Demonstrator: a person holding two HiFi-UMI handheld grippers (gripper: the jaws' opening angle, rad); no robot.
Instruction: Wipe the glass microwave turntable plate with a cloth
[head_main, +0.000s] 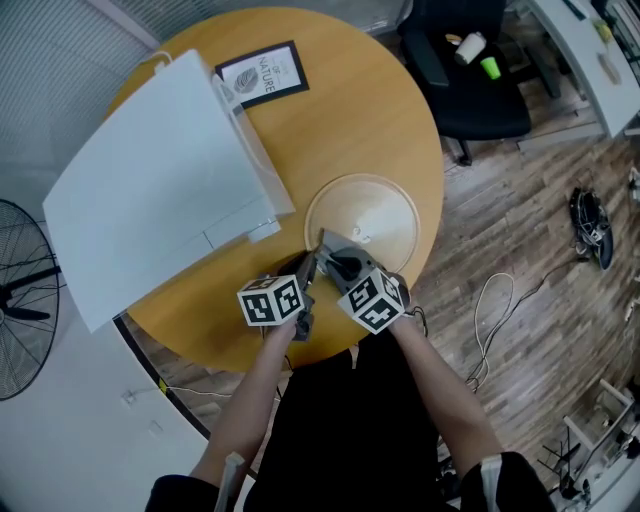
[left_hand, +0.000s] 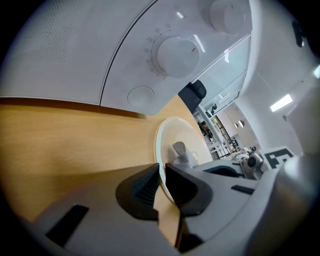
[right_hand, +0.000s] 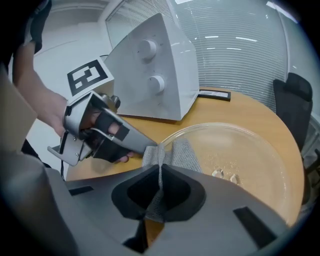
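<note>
The clear glass turntable plate (head_main: 375, 215) lies flat on the round wooden table (head_main: 350, 120), in front of the white microwave (head_main: 160, 190). My left gripper (left_hand: 161, 172) is shut on the plate's near rim, and the plate (left_hand: 172, 135) runs away from its jaws. In the right gripper view the left gripper (right_hand: 105, 135) reaches that rim from the left. My right gripper (right_hand: 161, 175) is shut on a grey woven cloth (right_hand: 185, 155), whose free end lies on the plate (right_hand: 250, 155) just inside the near rim. Both grippers sit side by side at the table's near edge.
The microwave (right_hand: 155, 75) fills the table's left side, knobs facing the plate. A framed card (head_main: 263, 72) lies at the far edge. A black office chair (head_main: 465, 80) stands beyond the table, a fan (head_main: 20, 270) at the left, and a cable (head_main: 495, 300) on the wooden floor at the right.
</note>
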